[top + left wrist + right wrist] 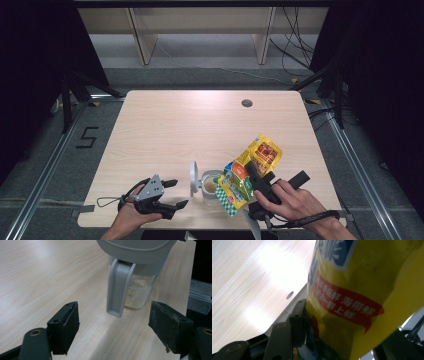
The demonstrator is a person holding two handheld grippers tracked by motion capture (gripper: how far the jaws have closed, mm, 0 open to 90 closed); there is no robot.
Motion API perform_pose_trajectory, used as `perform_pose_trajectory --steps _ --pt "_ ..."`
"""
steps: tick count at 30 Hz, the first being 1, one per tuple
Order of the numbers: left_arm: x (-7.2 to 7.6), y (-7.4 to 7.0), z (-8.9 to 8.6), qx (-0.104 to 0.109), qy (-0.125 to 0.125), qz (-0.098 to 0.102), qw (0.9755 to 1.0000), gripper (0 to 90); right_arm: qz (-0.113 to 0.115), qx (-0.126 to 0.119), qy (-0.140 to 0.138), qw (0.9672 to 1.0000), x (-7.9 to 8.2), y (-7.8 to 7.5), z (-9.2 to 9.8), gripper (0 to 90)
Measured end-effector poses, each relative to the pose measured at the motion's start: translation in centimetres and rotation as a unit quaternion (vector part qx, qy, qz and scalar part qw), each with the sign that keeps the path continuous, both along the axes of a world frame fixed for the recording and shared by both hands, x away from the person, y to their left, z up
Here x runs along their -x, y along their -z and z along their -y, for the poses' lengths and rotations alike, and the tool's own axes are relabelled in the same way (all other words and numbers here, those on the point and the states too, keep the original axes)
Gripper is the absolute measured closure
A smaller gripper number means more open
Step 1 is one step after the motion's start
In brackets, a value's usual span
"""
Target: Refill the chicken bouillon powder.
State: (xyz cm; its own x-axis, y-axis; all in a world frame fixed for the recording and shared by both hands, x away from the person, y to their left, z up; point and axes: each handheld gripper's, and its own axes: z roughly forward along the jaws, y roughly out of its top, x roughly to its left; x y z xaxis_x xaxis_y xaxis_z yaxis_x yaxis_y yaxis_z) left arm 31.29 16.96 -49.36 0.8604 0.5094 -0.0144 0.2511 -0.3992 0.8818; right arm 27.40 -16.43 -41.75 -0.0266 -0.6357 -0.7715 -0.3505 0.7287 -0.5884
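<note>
yellow bag | tilted, mouth down-left toward jar | right gripper holding it

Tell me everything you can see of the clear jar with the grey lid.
The jar is clear, glass or plastic by its look, standing upright near the table's front edge. Its grey plastic flip lid stands open on the left side, with a grey latch tab hanging down the front. A pale, crumbly powder fills the bottom. The yellow bag is tilted over its mouth from the right. The left gripper sits apart, open.
</note>
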Motion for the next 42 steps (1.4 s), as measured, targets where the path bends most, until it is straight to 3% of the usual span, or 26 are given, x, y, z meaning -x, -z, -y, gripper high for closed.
perform_pose_trajectory --steps 3,4,7,10,22,24,42 --pt "-0.01 0.01 0.01 -0.001 0.0 0.0 1.0 23.7 0.002 0.001 0.003 1.0 0.04 -0.06 0.0 53.1" --pt "0.0 0.02 0.02 0.0 0.0 -0.001 1.0 23.7 -0.008 0.001 0.003 1.0 -0.04 -0.08 -0.01 53.2" --pt "0.0 0.01 0.02 0.0 0.0 -0.001 1.0 23.7 0.0 0.0 0.002 1.0 0.06 -0.04 0.0 53.9" --pt "-0.01 0.01 0.01 -0.001 0.001 -0.002 1.0 23.7 -0.012 -0.002 0.005 0.9999 -0.05 -0.04 0.0 54.2" --pt "0.03 0.04 0.05 0.001 -0.001 -0.003 1.0 23.7 -0.021 -0.009 0.003 0.9997 -0.22 -0.02 0.07 55.6" --pt "0.01 0.04 0.03 0.0 -0.001 -0.002 1.0 23.7 -0.021 -0.027 0.0 0.9994 -0.15 0.14 0.16 56.3" --pt "0.01 0.0 0.01 -0.001 0.0 0.0 1.0 23.7 -0.02 -0.023 0.001 0.9995 -0.02 -0.01 0.28 57.1"
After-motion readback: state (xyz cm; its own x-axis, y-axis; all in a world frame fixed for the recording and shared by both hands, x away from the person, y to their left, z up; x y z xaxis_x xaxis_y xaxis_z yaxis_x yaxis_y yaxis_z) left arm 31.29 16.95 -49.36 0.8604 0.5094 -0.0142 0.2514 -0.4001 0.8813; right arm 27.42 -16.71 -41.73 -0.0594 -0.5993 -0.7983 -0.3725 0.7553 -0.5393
